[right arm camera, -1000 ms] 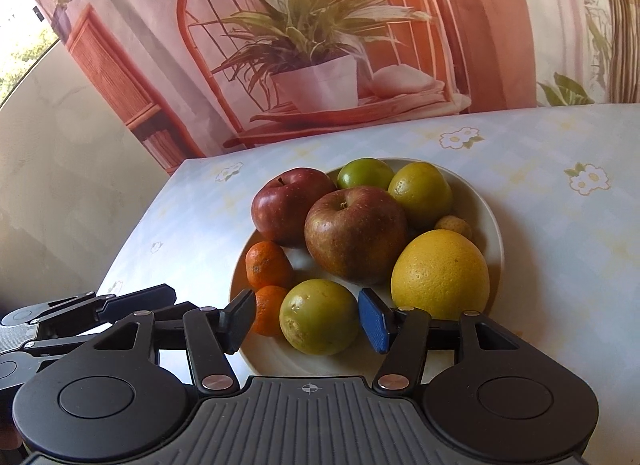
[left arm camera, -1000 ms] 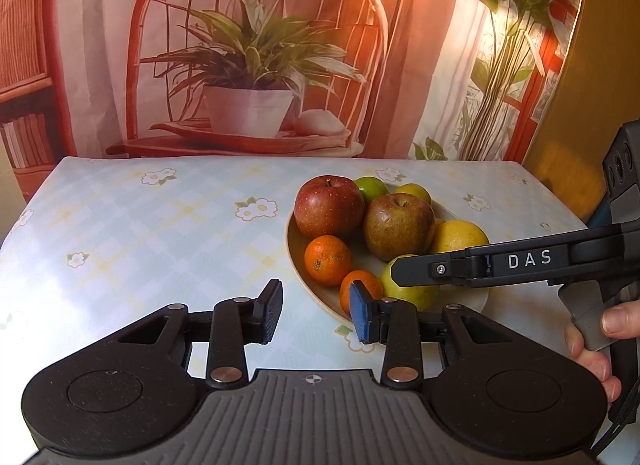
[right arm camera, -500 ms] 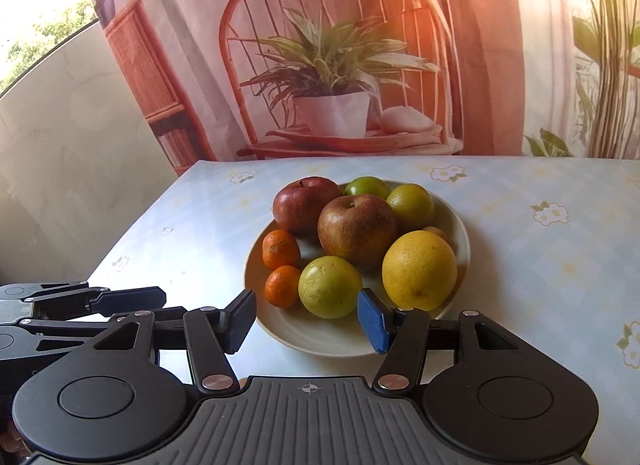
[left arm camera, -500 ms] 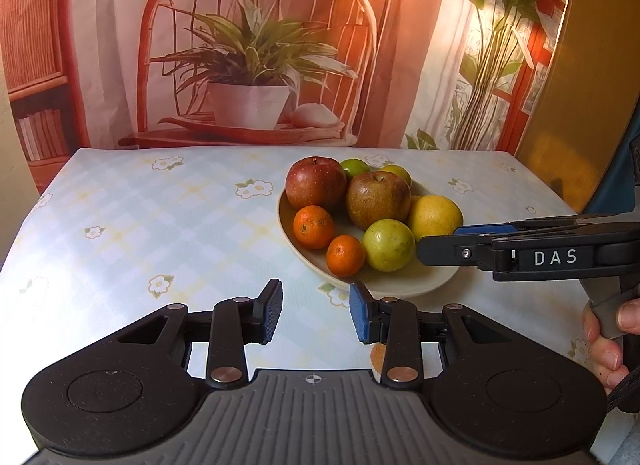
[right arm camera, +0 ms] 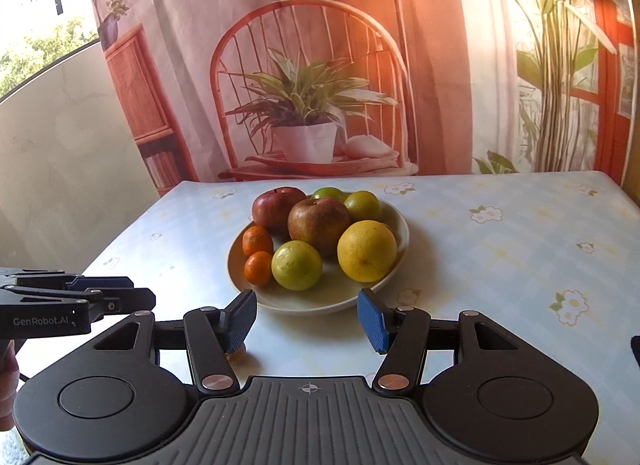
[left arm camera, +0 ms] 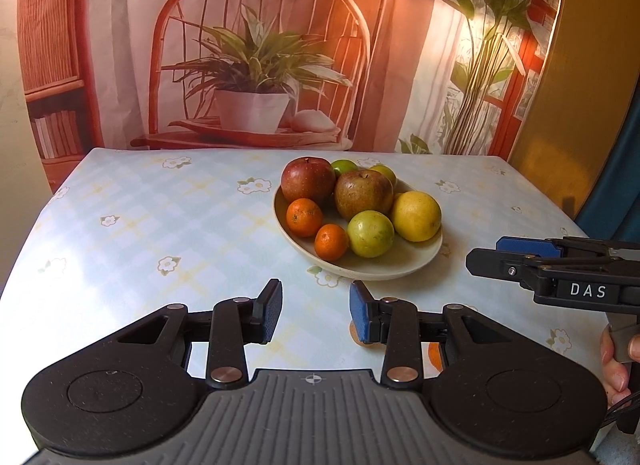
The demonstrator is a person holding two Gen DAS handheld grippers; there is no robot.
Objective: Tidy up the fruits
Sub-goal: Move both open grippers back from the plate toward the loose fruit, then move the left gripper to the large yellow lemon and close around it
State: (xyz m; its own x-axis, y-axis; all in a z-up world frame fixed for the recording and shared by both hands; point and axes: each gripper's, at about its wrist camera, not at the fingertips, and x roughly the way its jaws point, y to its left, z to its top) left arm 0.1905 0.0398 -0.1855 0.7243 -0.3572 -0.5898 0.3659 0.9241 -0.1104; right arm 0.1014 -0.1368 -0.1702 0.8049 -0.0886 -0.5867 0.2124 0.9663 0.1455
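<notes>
A beige plate [left arm camera: 400,265] holds a red apple [left arm camera: 307,181], a brownish apple [left arm camera: 363,193], a yellow citrus [left arm camera: 416,216], a green fruit [left arm camera: 370,233], two mandarins [left arm camera: 304,217] and more green fruit behind. My left gripper [left arm camera: 314,315] hangs short of the plate's near rim, open and empty. In the left wrist view, my right gripper [left arm camera: 496,253] juts in from the right, beside the plate. In its own view the right gripper [right arm camera: 307,319] is open and empty before the plate [right arm camera: 320,305], with the left gripper [right arm camera: 120,291] at far left.
The table wears a pale checked cloth with flowers [left arm camera: 180,225]. A small orange fruit [left arm camera: 434,355] lies on the cloth half hidden behind my left gripper's right finger; a small brownish one [right arm camera: 236,351] sits under the right gripper's left finger. A printed backdrop [left arm camera: 256,65] hangs behind.
Both grippers have drawn back from the plate, so the fruit looks smaller and farther away. In the left wrist view, the right gripper slid off the plate to the right. Neither gripper's opening changed.
</notes>
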